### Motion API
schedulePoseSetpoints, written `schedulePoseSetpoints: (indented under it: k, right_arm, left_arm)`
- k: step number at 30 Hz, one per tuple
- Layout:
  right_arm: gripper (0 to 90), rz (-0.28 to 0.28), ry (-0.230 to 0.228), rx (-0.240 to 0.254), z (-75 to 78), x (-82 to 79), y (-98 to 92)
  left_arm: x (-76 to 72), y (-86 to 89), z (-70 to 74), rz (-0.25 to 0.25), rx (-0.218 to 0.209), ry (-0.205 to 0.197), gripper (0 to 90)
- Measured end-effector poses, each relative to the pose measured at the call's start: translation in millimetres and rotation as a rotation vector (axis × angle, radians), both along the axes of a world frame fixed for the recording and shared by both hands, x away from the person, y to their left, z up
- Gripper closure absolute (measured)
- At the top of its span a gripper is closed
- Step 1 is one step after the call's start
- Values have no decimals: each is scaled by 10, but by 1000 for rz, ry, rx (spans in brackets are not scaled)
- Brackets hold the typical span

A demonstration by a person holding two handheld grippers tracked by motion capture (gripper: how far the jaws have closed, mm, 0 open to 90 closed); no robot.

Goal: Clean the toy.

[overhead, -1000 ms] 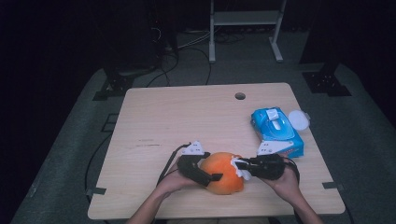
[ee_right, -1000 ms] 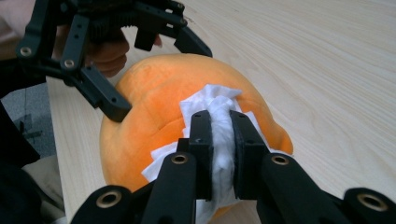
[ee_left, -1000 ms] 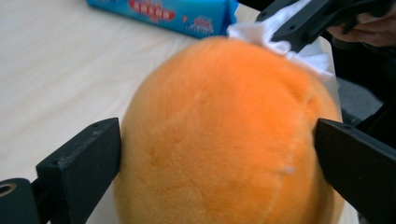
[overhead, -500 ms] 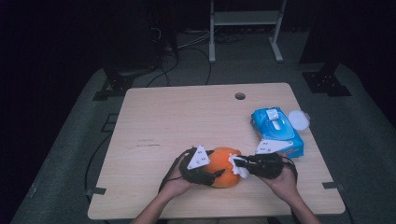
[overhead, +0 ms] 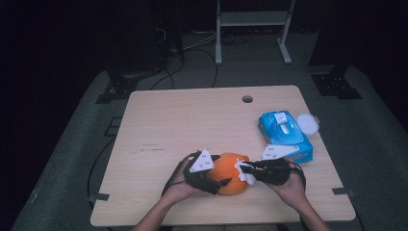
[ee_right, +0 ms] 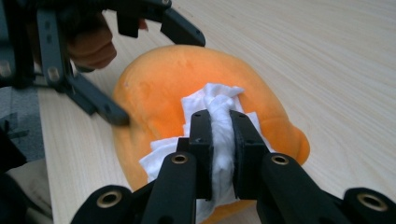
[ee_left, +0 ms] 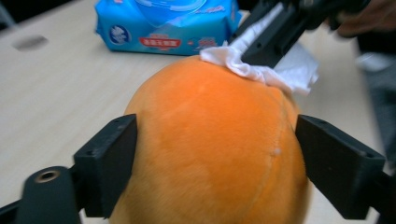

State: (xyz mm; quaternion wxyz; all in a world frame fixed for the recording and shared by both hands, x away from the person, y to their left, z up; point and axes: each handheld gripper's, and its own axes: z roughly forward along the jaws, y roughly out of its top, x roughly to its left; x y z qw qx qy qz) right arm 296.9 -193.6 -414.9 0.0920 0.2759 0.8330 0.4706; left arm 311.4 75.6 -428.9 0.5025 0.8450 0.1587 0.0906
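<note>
White tissue [ee_right: 219,121] is pinched tight between my right fingers [ee_right: 205,140] and pressed on top of the orange plush toy [overhead: 230,179]. My left fingers [ee_left: 109,163], which have just been opening, straddle the toy's sides. It sits near the front edge of the worktop [overhead: 192,120], beside a blue pack of wipes [overhead: 285,135].

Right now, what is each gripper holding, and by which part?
The right gripper pinches a bunched white wipe at its middle. The left gripper has the orange plush toy between its fingers, at its sides.
</note>
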Motion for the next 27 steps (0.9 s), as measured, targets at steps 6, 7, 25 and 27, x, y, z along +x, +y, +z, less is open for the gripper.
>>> schedulePoseSetpoints:
  k: [6,7,25,27]
  right_arm:
    - [796,12,3,2,-22,-11,-24]
    - [795,1,2,-3,-27,0,-38]
    - [791,4,-13,-47,16,-18,-81]
    - [791,-2,-10,-47,18,-12,-89]
  left_arm:
    - [51,31,-59,20,5,45,136]
    - [38,17,-55,27,10,38,163]
    - [98,87,24,27,4,75,99]
    - [111,94,-16,15,-3,104,135]
